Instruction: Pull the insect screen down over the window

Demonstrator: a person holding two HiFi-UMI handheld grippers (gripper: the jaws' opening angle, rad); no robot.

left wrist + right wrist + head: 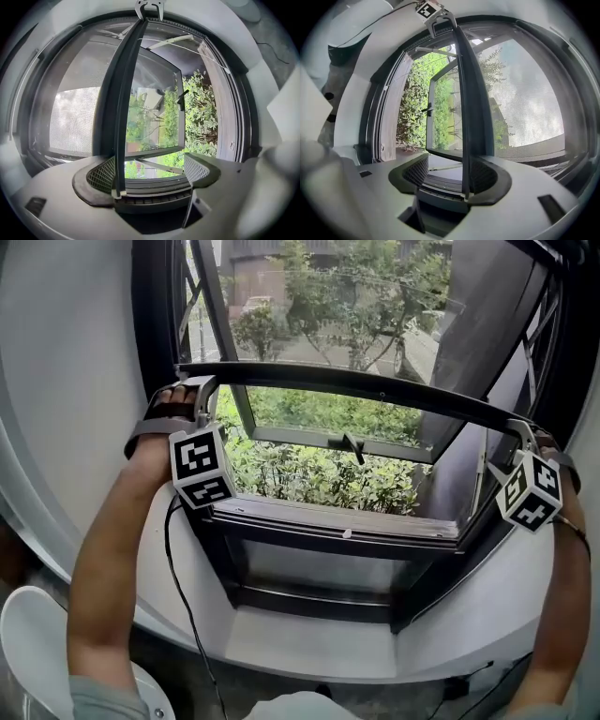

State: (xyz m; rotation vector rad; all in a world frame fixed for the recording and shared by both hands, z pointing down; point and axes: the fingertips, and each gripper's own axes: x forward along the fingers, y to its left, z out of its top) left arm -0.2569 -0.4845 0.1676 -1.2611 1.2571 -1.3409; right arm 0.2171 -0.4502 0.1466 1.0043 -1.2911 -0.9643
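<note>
left gripper [201, 382]: sits at the left end of the pull bar with its jaws spread. In the left gripper view the bar stands between them, against the left pad [101, 176], and the other pad is well apart from it. It is hooked on rather than pinched.
pull bar [356, 382]: a long, thin, dark rail spanning the window. It hangs roughly mid-height in the opening, well above the sill [337, 521].
insect screen [70, 117]: fine grey mesh stretched above the bar. It is plain in both gripper views, but in the head view it is too sheer to make out, so its edges there are a guess.
window sash [337, 435]: beyond the screen, swung outward, with green shrubs behind it.
handling: the bar is probably light and stiff. The mesh is soft and easily torn, so it is no place to grip. A roller above likely resists the pull and would retract the screen if the bar is let go.
where to hold: on the rail itself, near both ends, as now. An even pull on both sides should keep it level in its side tracks, while a lopsided pull risks jamming.
right gripper [522, 432]: sits at the bar's right end with its jaws apart. In the right gripper view the bar [471, 93] lies along the right pad [487, 176], and the left pad is clear of it.
</note>
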